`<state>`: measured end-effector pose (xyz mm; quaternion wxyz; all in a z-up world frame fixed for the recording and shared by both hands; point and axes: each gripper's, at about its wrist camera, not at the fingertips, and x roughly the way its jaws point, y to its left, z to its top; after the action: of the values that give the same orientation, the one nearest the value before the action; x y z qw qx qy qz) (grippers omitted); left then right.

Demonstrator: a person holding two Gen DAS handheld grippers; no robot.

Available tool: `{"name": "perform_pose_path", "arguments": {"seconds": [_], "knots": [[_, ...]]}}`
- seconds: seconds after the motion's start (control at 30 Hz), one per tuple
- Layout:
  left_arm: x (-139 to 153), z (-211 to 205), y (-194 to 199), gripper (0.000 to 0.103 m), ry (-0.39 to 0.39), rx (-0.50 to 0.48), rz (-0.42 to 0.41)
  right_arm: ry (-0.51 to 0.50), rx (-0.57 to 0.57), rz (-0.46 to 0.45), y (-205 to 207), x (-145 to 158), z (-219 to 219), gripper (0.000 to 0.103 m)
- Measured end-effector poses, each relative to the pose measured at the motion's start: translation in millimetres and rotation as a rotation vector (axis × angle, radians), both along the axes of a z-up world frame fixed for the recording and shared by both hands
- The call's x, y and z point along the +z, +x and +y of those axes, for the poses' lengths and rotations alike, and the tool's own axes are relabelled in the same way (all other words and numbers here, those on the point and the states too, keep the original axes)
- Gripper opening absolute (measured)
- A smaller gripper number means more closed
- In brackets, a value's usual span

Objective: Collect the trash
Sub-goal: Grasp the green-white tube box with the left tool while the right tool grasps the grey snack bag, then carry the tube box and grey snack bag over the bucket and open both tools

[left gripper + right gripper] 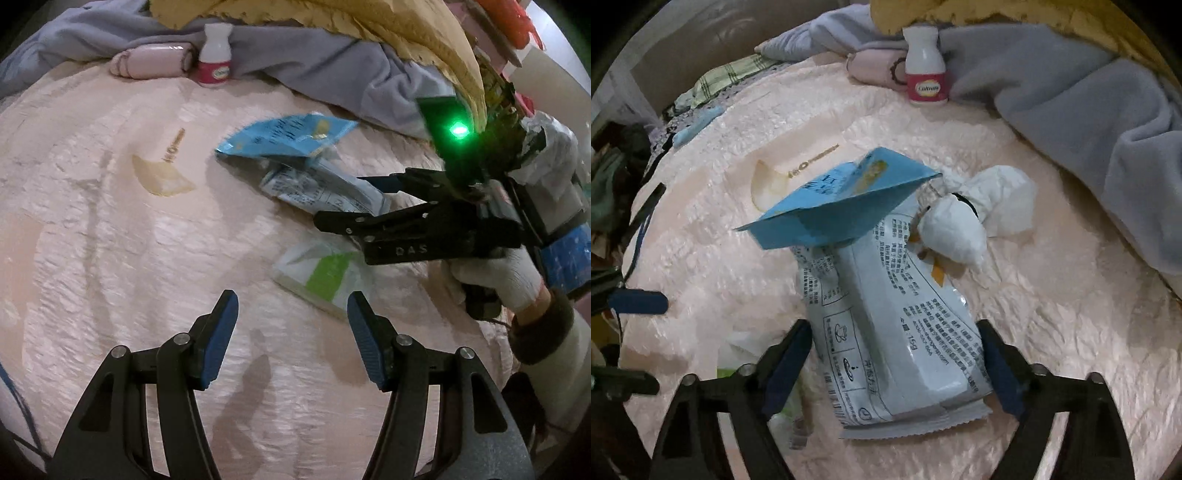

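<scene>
Trash count on the bed, as I see it

I count three wrappers — blue (842,206), pale printed (886,332), green-striped (325,275) — one crumpled tissue (979,218) and one bottle (926,66).

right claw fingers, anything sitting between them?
Yes. In the right wrist view the open right claw straddles the pale printed foil snack wrapper, lying flat on the pink quilted bedspread; the fingers do not yet pinch it.
</scene>
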<state>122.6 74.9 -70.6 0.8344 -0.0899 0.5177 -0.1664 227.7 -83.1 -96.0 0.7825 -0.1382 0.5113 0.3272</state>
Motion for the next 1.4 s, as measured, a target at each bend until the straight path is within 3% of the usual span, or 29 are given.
{"name": "perform_pose_path", "arguments": {"seconds": [0.03,0.2,0.37,0.6,0.67,0.7,0.73,0.83,1.17,1.4], "knots": [[-2.4,-3.9,1.1,0.060,0.001,-0.001,0.009,-0.004,0.000,-0.011,-7.3,4.2,-4.0,0.074],[-17.5,-22.1,2.4,0.060,0.022,0.041,0.054,-0.029,-0.090,-0.068,-47.0,32.0,-46.9,0.074],[-27.8,-43.0,11.2,0.060,0.060,0.106,0.036,0.033,-0.248,-0.003,-81.3,46.8,-108.5,0.074],[-40.7,-53.4,32.6,0.060,0.058,0.218,0.005,0.012,-0.284,-0.045,-122.1,57.2,-134.1,0.074],[-41.6,-55.3,32.9,0.054,0.068,0.225,-0.015,0.028,-0.296,-0.060,-129.8,62.5,-140.3,0.074],[-41.2,-55.9,33.0,0.039,0.066,0.223,-0.017,0.037,-0.299,-0.062,-132.4,64.6,-142.3,0.074],[-39.6,-56.1,31.0,0.030,0.057,0.219,-0.018,0.044,-0.304,-0.068,-136.0,67.7,-144.5,0.074],[-28.6,-59.2,22.4,0.021,0.040,0.202,-0.026,0.048,-0.317,-0.103,-145.0,78.6,-150.5,0.074],[29.7,-101.2,-22.4,0.019,0.014,0.093,-0.137,0.065,-0.397,-0.159,-172.0,103.6,-179.3,0.074],[53.7,-142.4,-44.9,0.019,0.023,0.007,-0.187,0.107,-0.476,-0.159,-200.5,110.4,-214.9,0.075]]}}
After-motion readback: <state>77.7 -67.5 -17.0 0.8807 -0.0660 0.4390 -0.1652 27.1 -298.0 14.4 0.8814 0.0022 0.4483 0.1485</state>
